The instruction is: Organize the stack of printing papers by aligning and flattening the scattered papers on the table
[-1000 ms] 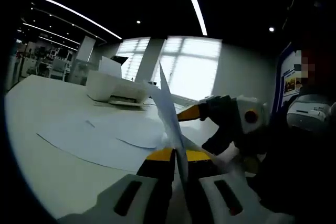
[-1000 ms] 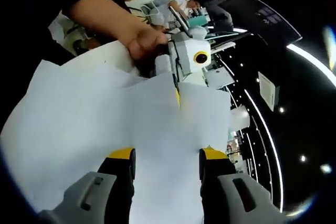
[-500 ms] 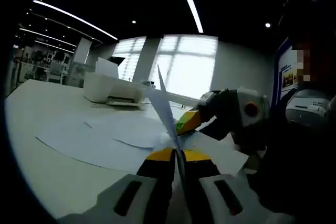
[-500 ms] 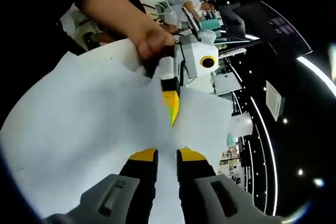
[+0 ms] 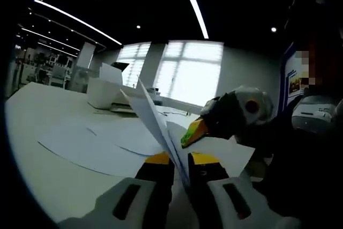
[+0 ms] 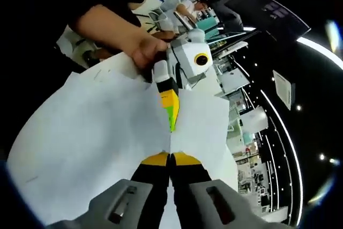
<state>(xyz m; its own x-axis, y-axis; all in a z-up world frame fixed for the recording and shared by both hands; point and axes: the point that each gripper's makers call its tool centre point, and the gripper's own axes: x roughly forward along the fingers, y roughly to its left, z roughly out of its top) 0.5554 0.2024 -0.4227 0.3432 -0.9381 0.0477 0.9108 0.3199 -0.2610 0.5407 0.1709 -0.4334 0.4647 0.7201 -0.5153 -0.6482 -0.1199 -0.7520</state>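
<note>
Together, both grippers' fingers clamp the lifted papers [image 6: 96, 132] edge, left gripper [image 5: 181, 160] facing right gripper [image 6: 170, 157] above the table [image 5: 48, 181]

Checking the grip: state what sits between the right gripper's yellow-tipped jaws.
In the right gripper view, the right gripper pinches the white paper sheets between closed jaws.

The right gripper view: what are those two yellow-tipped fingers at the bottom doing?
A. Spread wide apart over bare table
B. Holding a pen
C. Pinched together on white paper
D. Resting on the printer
C. In the right gripper view the right gripper has its yellow-tipped fingers closed together on the white paper, with almost no gap between them.
</note>
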